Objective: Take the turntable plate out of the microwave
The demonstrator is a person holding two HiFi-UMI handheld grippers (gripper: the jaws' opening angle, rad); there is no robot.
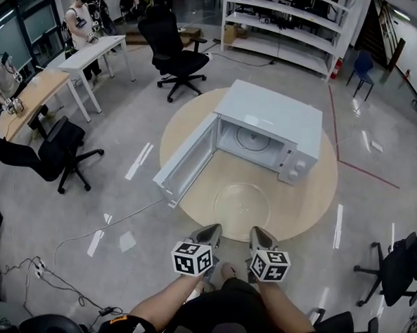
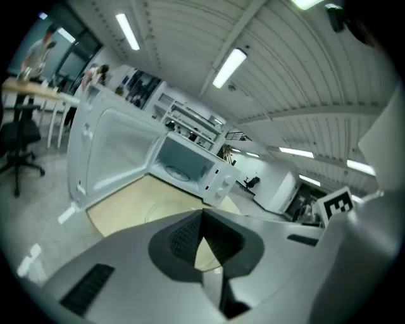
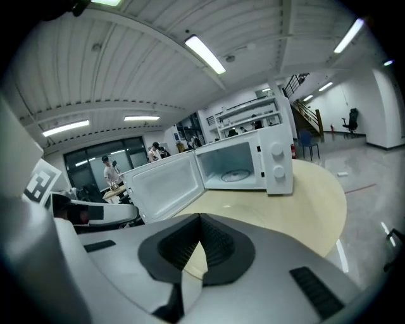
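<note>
A white microwave (image 1: 271,120) stands on a round wooden table (image 1: 317,204) with its door (image 1: 188,157) swung wide open to the left. A clear glass turntable plate (image 1: 241,201) lies flat on the table in front of it, faintly seen in the left gripper view (image 2: 166,209). A round ring (image 1: 252,138) shows on the oven floor (image 3: 239,174). My left gripper (image 1: 208,233) (image 2: 202,218) and right gripper (image 1: 260,236) (image 3: 200,218) hover side by side at the table's near edge, short of the plate. Both are shut and hold nothing.
Black office chairs stand at the far side (image 1: 175,51), at the left (image 1: 54,153) and at the right (image 1: 396,269). Desks (image 1: 92,53) with people are at the far left, white shelves (image 1: 288,23) at the back. A cable (image 1: 84,236) runs across the floor.
</note>
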